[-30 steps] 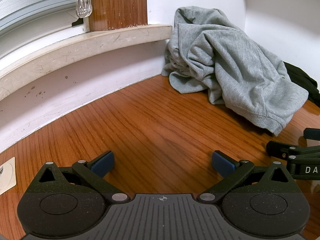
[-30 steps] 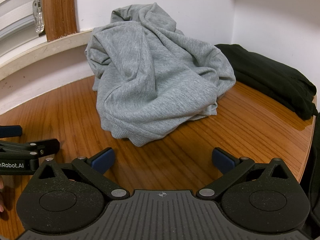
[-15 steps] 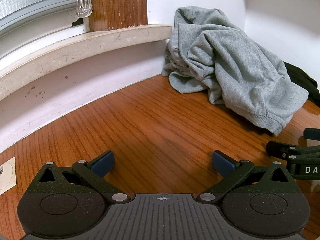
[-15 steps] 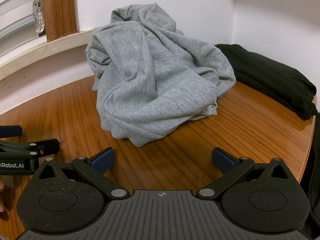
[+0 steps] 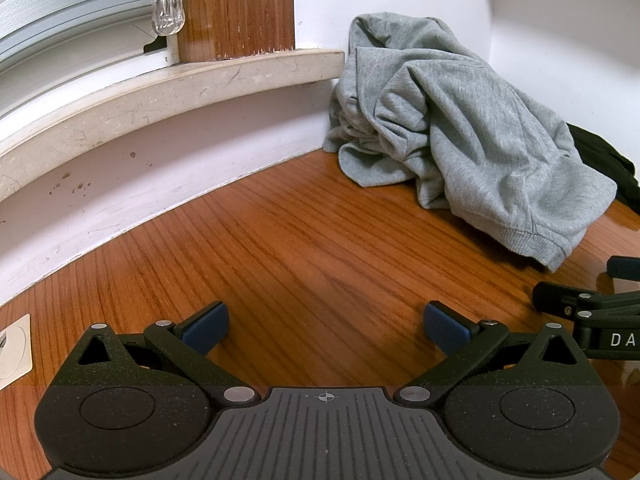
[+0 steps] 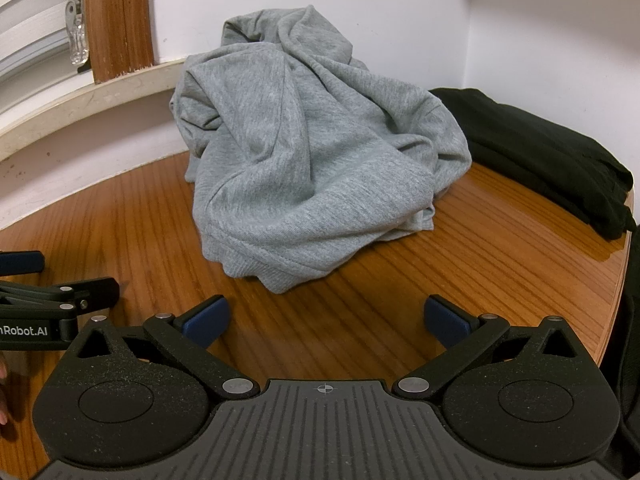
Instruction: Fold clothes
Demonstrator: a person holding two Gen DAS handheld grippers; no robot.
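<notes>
A crumpled grey sweatshirt [image 6: 308, 168] lies heaped on the wooden table [image 6: 460, 264] against the wall, just beside a black garment [image 6: 536, 152]. The left gripper [image 5: 326, 322] and right gripper [image 6: 325, 320] sit low over bare wood, jaws spread wide, both empty.

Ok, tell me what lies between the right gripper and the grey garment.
Nothing but bare wooden tabletop. In the right wrist view, the open right gripper faces the crumpled grey garment across an uncovered strip of wood; its hem stops short of the fingertips.
</notes>
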